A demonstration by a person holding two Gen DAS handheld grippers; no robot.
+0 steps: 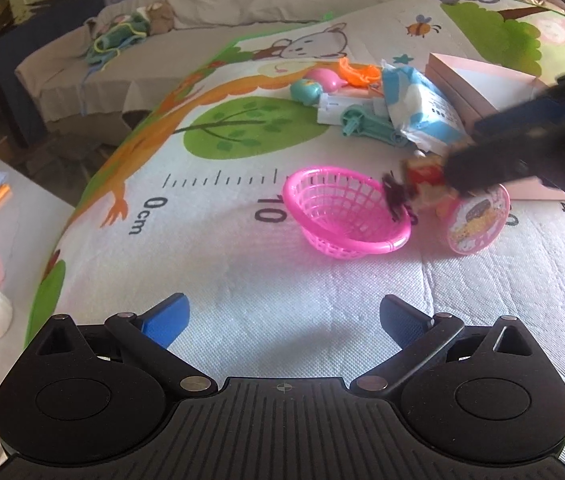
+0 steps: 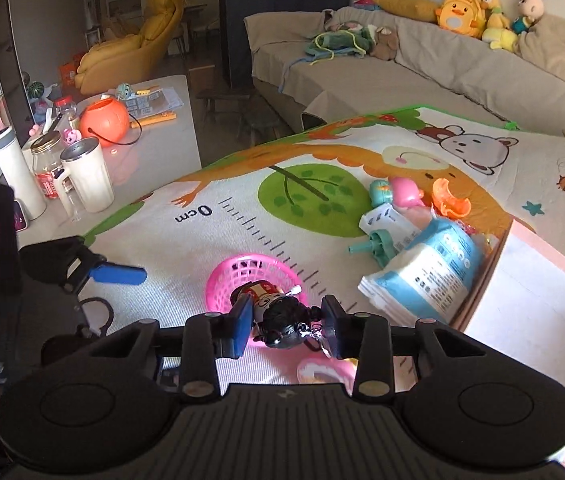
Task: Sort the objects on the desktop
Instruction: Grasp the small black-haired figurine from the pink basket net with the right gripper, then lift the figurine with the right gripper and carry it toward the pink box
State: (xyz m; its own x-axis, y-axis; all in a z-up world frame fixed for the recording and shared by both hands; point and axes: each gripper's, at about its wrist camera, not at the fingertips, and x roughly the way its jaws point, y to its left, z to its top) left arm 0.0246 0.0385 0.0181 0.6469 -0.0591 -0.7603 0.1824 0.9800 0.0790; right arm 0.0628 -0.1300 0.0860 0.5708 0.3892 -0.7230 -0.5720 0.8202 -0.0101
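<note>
My right gripper (image 2: 288, 322) is shut on a small doll figure (image 2: 278, 314) with black hair and a red-and-white body, holding it just above the near rim of a pink plastic basket (image 2: 242, 276). In the left wrist view the doll (image 1: 418, 188) hangs at the basket's (image 1: 342, 216) right rim, with the right gripper (image 1: 522, 152) coming in from the right. My left gripper (image 1: 284, 316) is open and empty, low over the mat in front of the basket. A pink round lidded cup (image 1: 476, 224) lies on its side right of the basket.
A pile of toys and a blue-white tissue pack (image 1: 422, 108) lies beyond the basket, by a pink box (image 1: 482, 88). The printed play mat (image 1: 202, 240) covers the table. A side table with cups, a jar and an orange pumpkin bucket (image 2: 104, 120) stands at the left; a sofa (image 2: 402, 72) behind.
</note>
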